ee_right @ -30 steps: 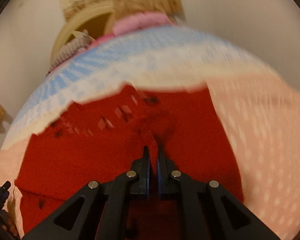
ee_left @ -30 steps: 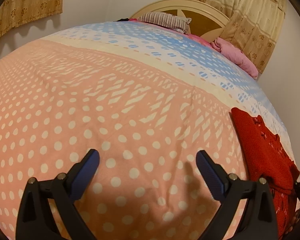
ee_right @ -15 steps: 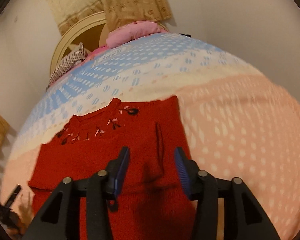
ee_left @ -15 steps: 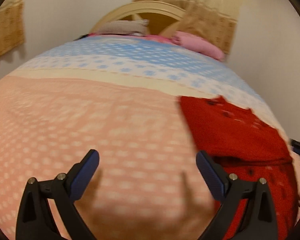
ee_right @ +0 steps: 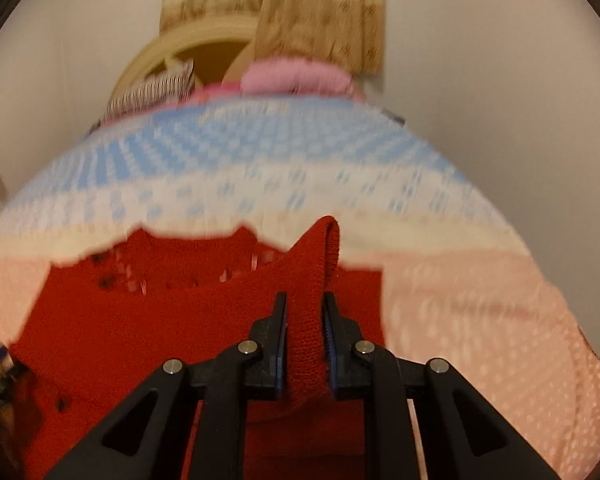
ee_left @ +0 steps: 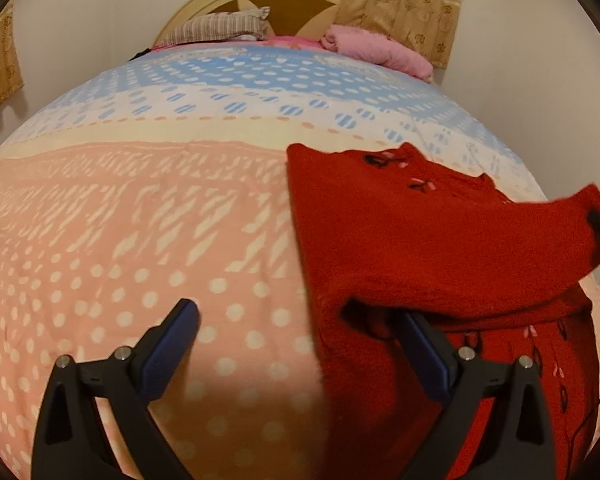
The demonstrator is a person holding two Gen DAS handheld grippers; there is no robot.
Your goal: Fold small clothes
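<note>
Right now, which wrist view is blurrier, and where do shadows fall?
Right wrist: motion blur smears the bedspread, only the right gripper and pinched red sweater stay sharp. Left wrist: mostly crisp, fisheye bulge, dim shadow beneath the left gripper.

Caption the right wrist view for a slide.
Right gripper pinches a fold of the red sweater above the dotted bedspread.

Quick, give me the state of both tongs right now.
Left tongs: open, holding nothing; one finger sits at the red knitted sweater's edge.
Right tongs: just closed, pinching a fold of the sweater.
</note>
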